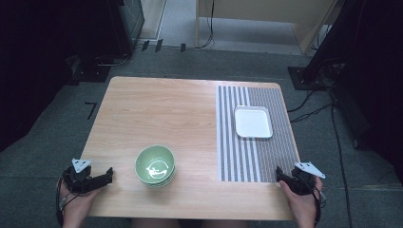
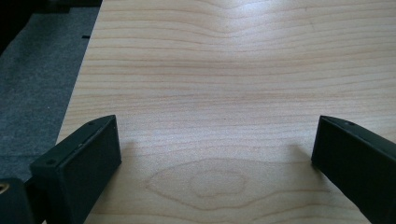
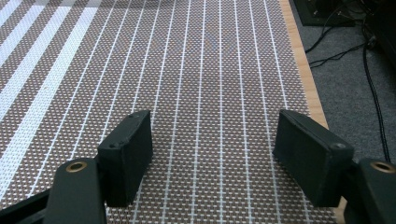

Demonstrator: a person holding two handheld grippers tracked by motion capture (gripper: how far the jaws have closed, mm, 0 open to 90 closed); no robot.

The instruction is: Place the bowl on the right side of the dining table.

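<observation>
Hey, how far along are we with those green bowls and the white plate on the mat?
Nothing looks done yet. The green bowls sit stacked on the bare wood near the front edge; the white plate lies empty on the striped mat. Nothing is in hand: the left gripper and right gripper rest at the front corners, jaws open and empty. All the handling is left.

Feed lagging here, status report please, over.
Both grippers, left gripper and right gripper, open, empty. Green bowls stacked, untouched. White plate on mat. Nothing blocking.

lower bowls in green stack mostly hidden, forearms cut off at bottom edge
</observation>
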